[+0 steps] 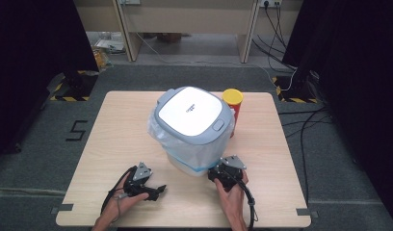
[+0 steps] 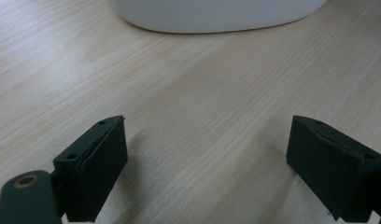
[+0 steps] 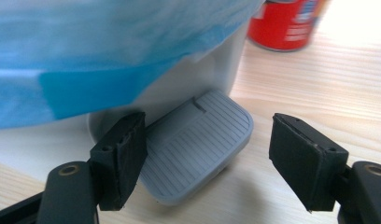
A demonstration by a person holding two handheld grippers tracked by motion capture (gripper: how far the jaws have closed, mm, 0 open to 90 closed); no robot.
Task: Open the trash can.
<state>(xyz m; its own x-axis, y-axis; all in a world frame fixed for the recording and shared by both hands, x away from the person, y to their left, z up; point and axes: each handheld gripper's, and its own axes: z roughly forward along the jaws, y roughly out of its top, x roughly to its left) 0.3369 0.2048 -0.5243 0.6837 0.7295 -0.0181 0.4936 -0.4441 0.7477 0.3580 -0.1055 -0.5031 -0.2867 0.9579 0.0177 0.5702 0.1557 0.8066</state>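
Note:
A white pedal bin (image 1: 193, 144) with a grey-rimmed lid (image 1: 192, 113) stands mid-table, lined with a clear blue-tinted bag (image 3: 86, 51). Its grey ribbed foot pedal (image 3: 193, 140) sticks out at the base. My right gripper (image 1: 217, 174) sits low at the bin's front right. In the right gripper view its jaws (image 3: 207, 149) stand apart around the pedal, the left one at the pedal's edge, the right one clear of it. My left gripper (image 1: 158, 191) rests open on the wood in front of the bin, and the left gripper view has nothing between its jaws (image 2: 207, 154).
A red can (image 1: 232, 103) with a yellow lid stands right behind the bin's far right side; the right gripper view has the can (image 3: 284, 23) too. The wooden table (image 1: 122, 125) has bare room on the left and right. Cables trail from both grippers.

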